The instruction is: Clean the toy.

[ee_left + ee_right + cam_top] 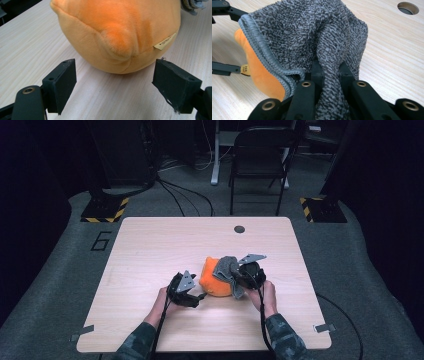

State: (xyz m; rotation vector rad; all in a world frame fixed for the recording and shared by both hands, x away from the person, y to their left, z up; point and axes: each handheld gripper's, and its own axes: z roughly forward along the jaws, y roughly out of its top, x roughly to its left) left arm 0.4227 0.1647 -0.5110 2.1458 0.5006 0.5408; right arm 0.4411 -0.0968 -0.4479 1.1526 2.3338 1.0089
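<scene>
An orange plush toy [214, 281] lies on the wooden table [150, 250], with a grey terry cloth [227, 268] draped over its right side. My left gripper [201, 296] sits just left of the toy, jaws open. In the left gripper view the toy [117, 32] lies just beyond the two black pads [63, 82], which do not touch it. My right gripper [235, 279] is at the toy's right side, shut on the cloth. In the right gripper view a fold of the cloth [312, 40] is pinched between the jaws, with the toy [259, 72] beneath it at left.
A round cable hole [239, 229] sits near the table's far edge. A folding chair [260, 160] stands on the floor beyond the table. Cables trail from both grippers toward the person at the near edge.
</scene>
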